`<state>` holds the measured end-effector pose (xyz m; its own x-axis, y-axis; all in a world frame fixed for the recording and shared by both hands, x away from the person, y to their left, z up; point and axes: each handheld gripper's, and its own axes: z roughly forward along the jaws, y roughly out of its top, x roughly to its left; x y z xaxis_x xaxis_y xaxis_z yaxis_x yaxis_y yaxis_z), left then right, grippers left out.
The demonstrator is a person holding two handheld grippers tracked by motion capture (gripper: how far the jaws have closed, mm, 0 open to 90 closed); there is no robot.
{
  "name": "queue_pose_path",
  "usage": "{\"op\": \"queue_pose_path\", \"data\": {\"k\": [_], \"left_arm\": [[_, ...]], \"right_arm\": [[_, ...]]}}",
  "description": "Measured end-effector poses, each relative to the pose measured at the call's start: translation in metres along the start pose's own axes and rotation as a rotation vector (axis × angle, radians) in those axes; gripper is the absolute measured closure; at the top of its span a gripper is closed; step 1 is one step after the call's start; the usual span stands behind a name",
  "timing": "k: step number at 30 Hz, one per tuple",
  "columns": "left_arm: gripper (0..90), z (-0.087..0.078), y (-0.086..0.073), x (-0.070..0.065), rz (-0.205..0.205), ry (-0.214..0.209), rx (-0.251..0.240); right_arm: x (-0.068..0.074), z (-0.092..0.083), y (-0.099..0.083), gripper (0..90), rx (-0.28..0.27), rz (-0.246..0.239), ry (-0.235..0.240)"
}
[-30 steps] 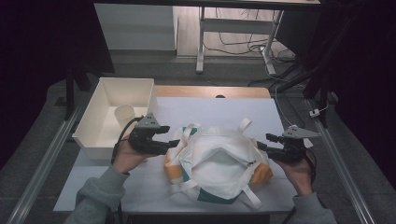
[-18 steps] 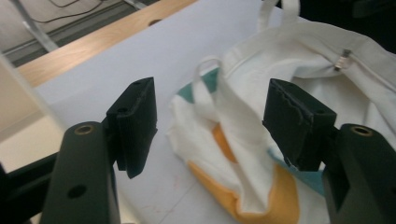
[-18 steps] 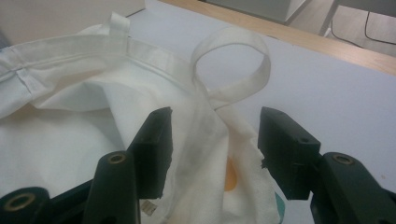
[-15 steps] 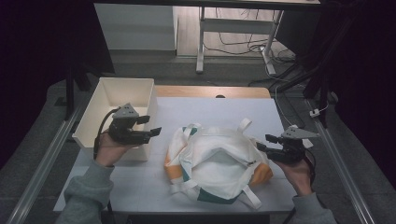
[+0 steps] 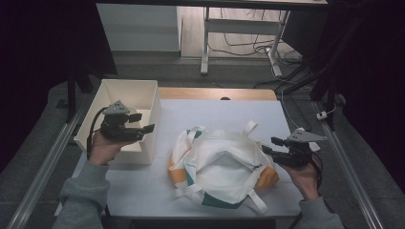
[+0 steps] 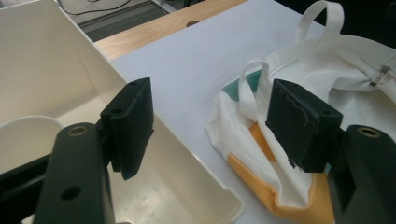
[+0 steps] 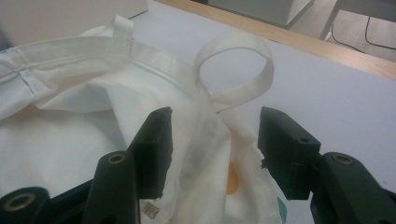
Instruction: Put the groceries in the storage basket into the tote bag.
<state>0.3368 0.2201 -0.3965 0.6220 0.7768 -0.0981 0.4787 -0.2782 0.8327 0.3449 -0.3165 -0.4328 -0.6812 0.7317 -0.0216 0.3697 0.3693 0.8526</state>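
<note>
Taking the white cloth bag in the middle of the white table as the landmark, and starting at its left: a cream plastic bin stands just left of the bag, well apart from its cloth, with a pale round dish lying inside. The left gripper is held over the bin's near right wall, pointing toward the bag — its jaws have just been opening and stand apart with nothing between them. In the left gripper view the bin's rim runs below the gap, and the bag's orange corner and a white strap loop lie beyond the right jaw.

The bag itself lies crumpled and open-mouthed, white with orange and green patches, straps curling off its corners.

At the bag's right edge sits the right gripper, aimed left at the cloth. Its jaws stand apart on either side of a fold of the bag's rim — the fabric runs up between them, but the pads do not press on it.
</note>
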Motion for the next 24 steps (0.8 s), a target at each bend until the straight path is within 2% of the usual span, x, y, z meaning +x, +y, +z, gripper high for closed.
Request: {"op": "queue_pose_path", "data": {"k": [9, 17, 24], "left_arm": [[30.5, -0.003, -0.003, 0.015, -0.042, 0.029, -0.013], [29.4, -0.002, -0.005, 0.026, -0.070, 0.067, 0.001], [29.5, 0.001, -0.008, 0.038, -0.096, 0.132, 0.015]], "right_arm": [[0.001, 0.001, 0.000, 45.4, 0.002, -0.004, 0.001], [0.002, 0.002, 0.000, 45.2, 0.008, -0.010, 0.004], [0.002, 0.002, 0.000, 45.2, 0.008, -0.008, 0.004]]}}
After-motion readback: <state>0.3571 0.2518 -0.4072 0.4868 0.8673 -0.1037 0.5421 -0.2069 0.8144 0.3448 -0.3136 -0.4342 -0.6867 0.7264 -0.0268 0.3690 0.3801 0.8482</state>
